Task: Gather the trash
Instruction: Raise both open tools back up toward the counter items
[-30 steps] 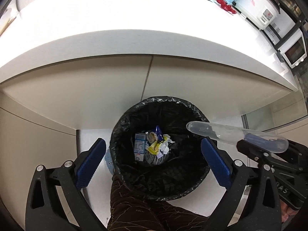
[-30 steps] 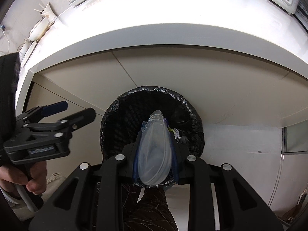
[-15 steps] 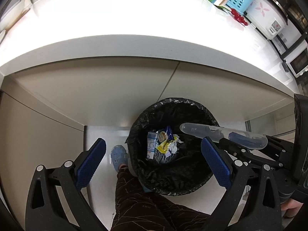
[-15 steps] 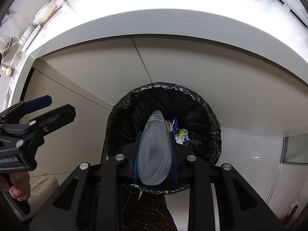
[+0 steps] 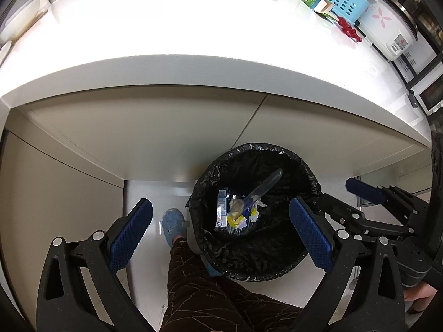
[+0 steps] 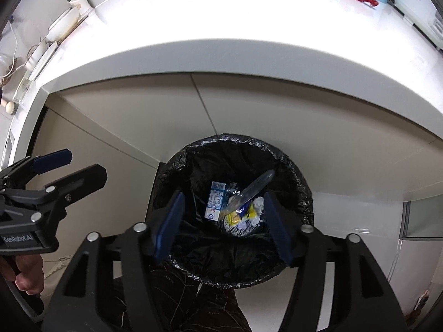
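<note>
Right gripper (image 6: 223, 222) spread wide, gripping nothing, above bin (image 6: 300, 182). Clear plastic bottle (image 6: 250, 189) inside, tilted atop carton (image 6: 214, 200) and wrappers (image 6: 243, 215). Left gripper (image 5: 220, 231) likewise spread, empty-handed, over bin's near rim.

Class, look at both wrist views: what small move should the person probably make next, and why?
Probably lift the right gripper back toward the counter for more trash. It is open and empty, and the clear plastic bottle already lies inside the black-lined bin on the other rubbish.
</note>
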`<act>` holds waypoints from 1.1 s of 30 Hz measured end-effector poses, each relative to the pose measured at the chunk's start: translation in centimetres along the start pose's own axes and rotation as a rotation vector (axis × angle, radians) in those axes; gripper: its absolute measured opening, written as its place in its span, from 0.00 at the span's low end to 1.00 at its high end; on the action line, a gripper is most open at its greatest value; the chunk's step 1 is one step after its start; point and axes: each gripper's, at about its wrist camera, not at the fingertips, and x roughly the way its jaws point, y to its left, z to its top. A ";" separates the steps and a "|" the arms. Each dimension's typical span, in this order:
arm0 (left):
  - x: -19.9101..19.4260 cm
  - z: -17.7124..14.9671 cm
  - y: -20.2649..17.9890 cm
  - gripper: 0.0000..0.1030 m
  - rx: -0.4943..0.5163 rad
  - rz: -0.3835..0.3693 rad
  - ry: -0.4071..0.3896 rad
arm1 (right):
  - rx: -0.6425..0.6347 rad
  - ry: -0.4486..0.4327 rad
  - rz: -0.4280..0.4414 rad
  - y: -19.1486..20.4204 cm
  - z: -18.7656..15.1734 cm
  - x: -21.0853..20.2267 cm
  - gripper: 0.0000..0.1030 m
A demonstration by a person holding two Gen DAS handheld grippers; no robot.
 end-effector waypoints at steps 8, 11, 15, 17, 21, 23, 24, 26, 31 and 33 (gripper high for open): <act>-0.7 0.4 -0.9 0.94 0.012 -0.009 -0.013 | 0.053 -0.069 -0.033 -1.4 0.7 -2.9 0.77; -1.2 0.6 -1.2 0.94 0.016 -0.022 -0.018 | 0.080 -0.108 -0.036 -1.9 1.2 -4.4 0.84; -2.2 1.0 -1.6 0.94 0.021 -0.037 -0.034 | 0.091 -0.151 -0.047 -2.4 1.9 -6.0 0.91; -2.6 1.3 -1.8 0.94 0.023 -0.042 -0.043 | 0.100 -0.165 -0.050 -2.5 2.3 -6.7 0.92; -3.7 2.1 -2.2 0.94 0.030 -0.044 -0.060 | 0.101 -0.196 -0.064 -2.7 3.0 -8.2 0.92; -4.2 2.6 -2.4 0.94 0.028 -0.046 -0.071 | 0.103 -0.209 -0.068 -2.9 3.3 -8.8 0.92; -4.5 2.9 -2.4 0.94 0.027 -0.047 -0.077 | 0.105 -0.216 -0.071 -3.0 3.4 -9.1 0.92; -5.2 3.5 -2.6 0.94 0.029 -0.046 -0.089 | 0.107 -0.228 -0.076 -3.1 4.0 -9.7 0.92; -6.3 5.3 -3.1 0.94 0.040 -0.037 -0.109 | 0.105 -0.253 -0.091 -3.7 5.4 -11.3 0.92; -6.7 6.1 -3.3 0.94 0.043 -0.037 -0.114 | 0.105 -0.265 -0.094 -3.8 6.0 -11.8 0.92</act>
